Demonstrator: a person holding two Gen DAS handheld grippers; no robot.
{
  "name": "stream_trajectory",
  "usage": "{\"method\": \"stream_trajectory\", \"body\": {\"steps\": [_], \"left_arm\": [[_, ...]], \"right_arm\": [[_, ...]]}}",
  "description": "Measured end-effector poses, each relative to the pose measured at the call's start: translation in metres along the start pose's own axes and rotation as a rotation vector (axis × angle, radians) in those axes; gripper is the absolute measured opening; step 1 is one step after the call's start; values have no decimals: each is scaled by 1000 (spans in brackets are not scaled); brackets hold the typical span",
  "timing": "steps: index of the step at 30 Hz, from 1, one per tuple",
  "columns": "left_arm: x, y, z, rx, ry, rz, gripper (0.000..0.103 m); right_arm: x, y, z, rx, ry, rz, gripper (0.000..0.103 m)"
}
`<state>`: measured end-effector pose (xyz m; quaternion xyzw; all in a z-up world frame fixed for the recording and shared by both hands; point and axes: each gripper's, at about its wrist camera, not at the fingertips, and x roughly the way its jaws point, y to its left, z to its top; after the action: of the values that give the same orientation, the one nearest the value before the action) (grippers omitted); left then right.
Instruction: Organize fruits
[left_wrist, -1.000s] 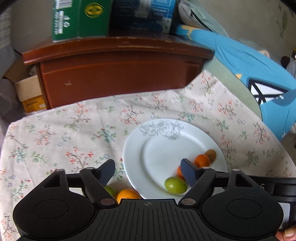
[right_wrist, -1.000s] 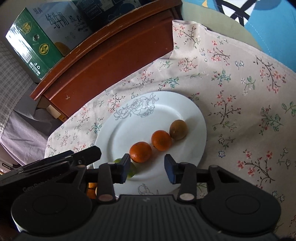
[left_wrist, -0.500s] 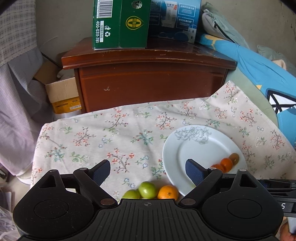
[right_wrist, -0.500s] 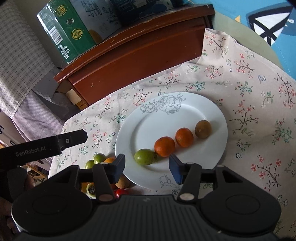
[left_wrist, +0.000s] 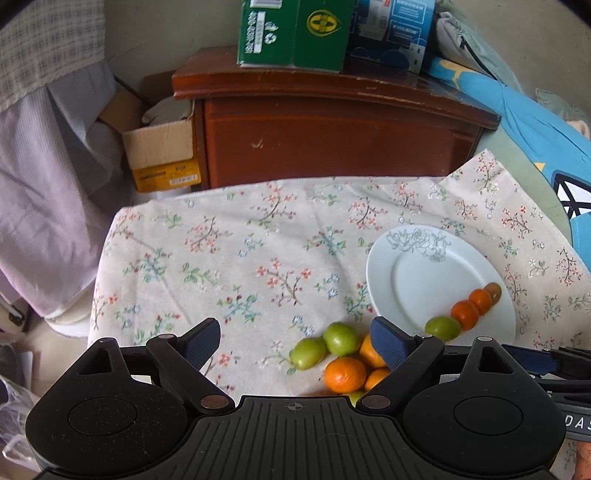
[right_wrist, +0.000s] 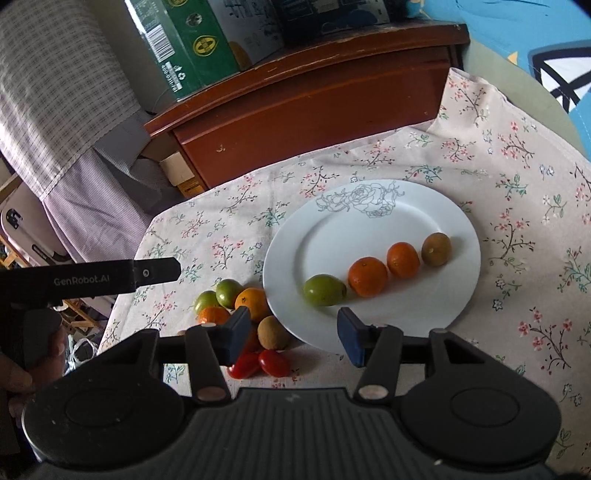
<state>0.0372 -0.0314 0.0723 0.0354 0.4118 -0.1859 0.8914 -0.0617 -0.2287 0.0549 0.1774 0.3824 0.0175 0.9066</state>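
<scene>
A white plate (right_wrist: 369, 221) (left_wrist: 424, 273) on the floral cloth holds a row: a green fruit (right_wrist: 324, 290), two oranges (right_wrist: 368, 277) (right_wrist: 403, 259) and a brown fruit (right_wrist: 436, 249). Left of the plate lies a pile of loose fruit: two green ones (left_wrist: 341, 338) (left_wrist: 307, 352), oranges (left_wrist: 345, 373), a brown one (right_wrist: 272, 333) and red tomatoes (right_wrist: 273, 362). My left gripper (left_wrist: 295, 341) is open and empty, above the pile. My right gripper (right_wrist: 291, 332) is open and empty, over the plate's near edge.
A wooden cabinet (left_wrist: 332, 129) stands behind the table with a green carton (left_wrist: 295, 33) and a blue box on top. A cardboard box (left_wrist: 162, 155) sits on the floor to the left. Blue fabric (left_wrist: 535, 122) lies at the right.
Both grippers have pulled back and up from the plate. The left gripper has swung left, and the loose pile now shows between its fingers. The green fruit stays on the plate.
</scene>
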Motion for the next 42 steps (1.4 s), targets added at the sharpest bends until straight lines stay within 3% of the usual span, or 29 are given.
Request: {"method": "stream_trajectory", "body": {"steps": [6,18,26,42], "left_arm": [[3,8,-19,56,28,-10,90],[14,3,-50,255,51,-31,88],[19,4,-54,273,42,-86,83],[25,12,-54,276,50,-109,71]], "right_arm": [[6,8,-14,-61,37,23,53],[25,2,-24,-33,98,47,43],[32,6,-24,-67,100,45,43],[37,18,-28,-180,108,25,43]]}}
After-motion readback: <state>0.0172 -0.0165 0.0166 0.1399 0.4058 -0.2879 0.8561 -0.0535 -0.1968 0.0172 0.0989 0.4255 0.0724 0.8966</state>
